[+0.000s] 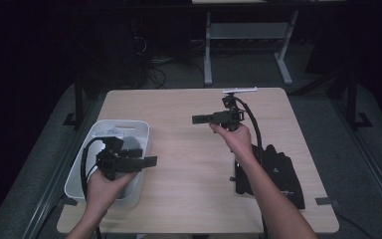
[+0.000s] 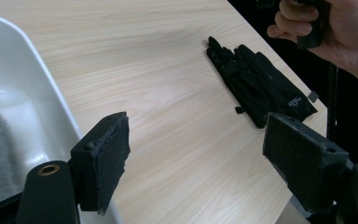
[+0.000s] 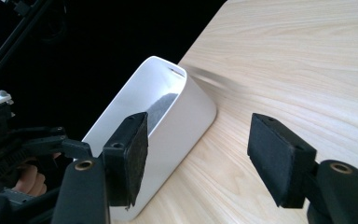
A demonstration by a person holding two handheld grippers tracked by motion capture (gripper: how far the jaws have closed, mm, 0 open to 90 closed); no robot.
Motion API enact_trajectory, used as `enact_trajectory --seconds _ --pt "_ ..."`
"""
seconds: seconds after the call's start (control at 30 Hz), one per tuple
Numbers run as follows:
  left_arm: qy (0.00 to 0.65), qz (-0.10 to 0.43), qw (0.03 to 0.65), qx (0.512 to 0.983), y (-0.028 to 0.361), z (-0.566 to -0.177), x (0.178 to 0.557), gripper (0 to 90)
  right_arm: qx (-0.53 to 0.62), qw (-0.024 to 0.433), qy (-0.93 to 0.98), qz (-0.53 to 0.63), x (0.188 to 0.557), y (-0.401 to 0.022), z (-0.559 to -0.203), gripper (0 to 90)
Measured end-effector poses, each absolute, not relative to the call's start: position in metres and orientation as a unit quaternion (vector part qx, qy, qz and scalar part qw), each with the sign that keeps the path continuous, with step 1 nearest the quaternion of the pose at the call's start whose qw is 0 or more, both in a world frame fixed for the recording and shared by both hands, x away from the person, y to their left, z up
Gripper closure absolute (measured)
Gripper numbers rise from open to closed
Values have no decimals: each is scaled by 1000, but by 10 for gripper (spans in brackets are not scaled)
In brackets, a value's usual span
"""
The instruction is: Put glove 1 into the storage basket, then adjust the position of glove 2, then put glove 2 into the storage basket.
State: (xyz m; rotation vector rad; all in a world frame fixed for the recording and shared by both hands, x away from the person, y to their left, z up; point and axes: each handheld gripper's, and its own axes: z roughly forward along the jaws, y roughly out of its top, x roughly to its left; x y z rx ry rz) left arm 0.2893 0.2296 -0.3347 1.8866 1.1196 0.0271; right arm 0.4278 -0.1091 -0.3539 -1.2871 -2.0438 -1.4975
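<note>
High view: the wooden table (image 1: 189, 164) carries a white bin (image 1: 134, 130) at its left edge and black gloves (image 1: 278, 174) near its right front corner, their long axis running from front to back. The right gripper (image 1: 203, 119) hangs over the middle back part, jaws wide and empty, pointing left toward the bin. The gloves lie behind it, beside the right forearm. The left gripper (image 1: 149, 161), also wide and empty, sits over the bin, farther away.
</note>
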Motion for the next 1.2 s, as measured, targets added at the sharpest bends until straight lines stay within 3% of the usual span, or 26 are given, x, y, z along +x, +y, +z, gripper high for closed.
enact_trajectory --seconds 1.2 --pt "423 -8 451 786 186 -337 296 220 -488 137 -689 -519 414 -167 -373 365"
